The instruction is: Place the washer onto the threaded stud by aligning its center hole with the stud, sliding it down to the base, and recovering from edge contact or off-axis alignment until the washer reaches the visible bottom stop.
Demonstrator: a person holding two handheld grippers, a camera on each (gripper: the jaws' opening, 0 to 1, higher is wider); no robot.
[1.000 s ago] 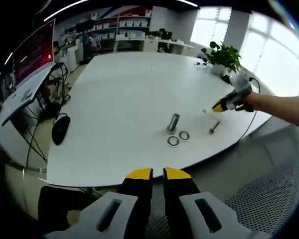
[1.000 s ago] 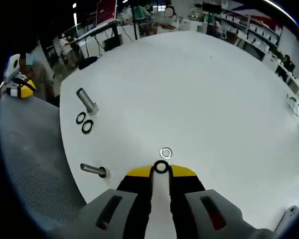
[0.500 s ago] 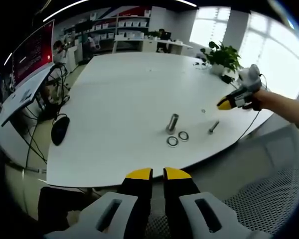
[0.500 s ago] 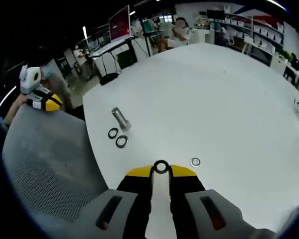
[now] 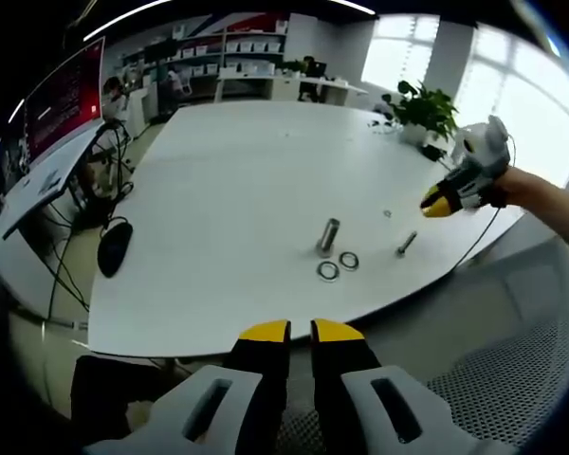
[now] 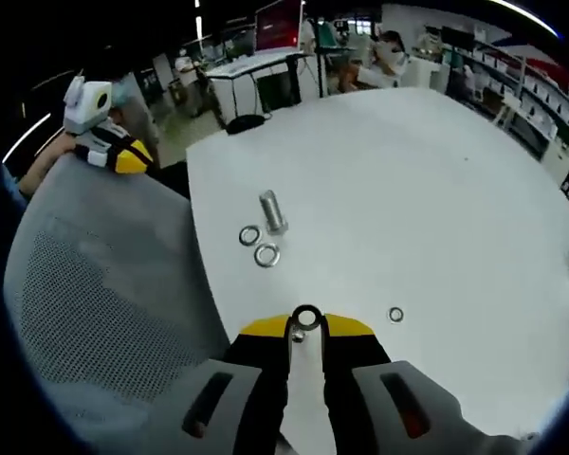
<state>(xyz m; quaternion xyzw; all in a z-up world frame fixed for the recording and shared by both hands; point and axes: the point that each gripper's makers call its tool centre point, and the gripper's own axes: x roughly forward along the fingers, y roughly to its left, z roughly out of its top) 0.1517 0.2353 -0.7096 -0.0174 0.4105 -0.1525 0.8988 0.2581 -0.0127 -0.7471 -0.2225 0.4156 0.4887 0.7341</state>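
A short threaded steel stud [image 5: 329,234] [image 6: 272,210] stands upright on the white table [image 5: 228,180] [image 6: 408,190]. Two washers [image 5: 328,270] [image 6: 266,254] lie side by side just in front of it. My right gripper [image 6: 307,320] [image 5: 436,202] is shut on a dark washer [image 6: 307,317], which stands on edge between the yellow tips. It hovers over the table's near edge, well short of the stud. A bolt [image 5: 406,245] lies on its side under it. My left gripper [image 5: 301,332] [image 6: 123,156] hangs off the table over the floor, jaws together and holding nothing.
A tiny ring [image 5: 387,213] [image 6: 395,314] lies loose on the table. A grey mesh chair [image 6: 95,284] [image 5: 512,379] stands at the table edge. A black mouse [image 5: 115,245] hangs near cables at the left, and a potted plant [image 5: 425,109] stands at the far side.
My right gripper has lifted with the washer and drawn back toward the table edge, swinging to face the stud. The left gripper has stayed still.
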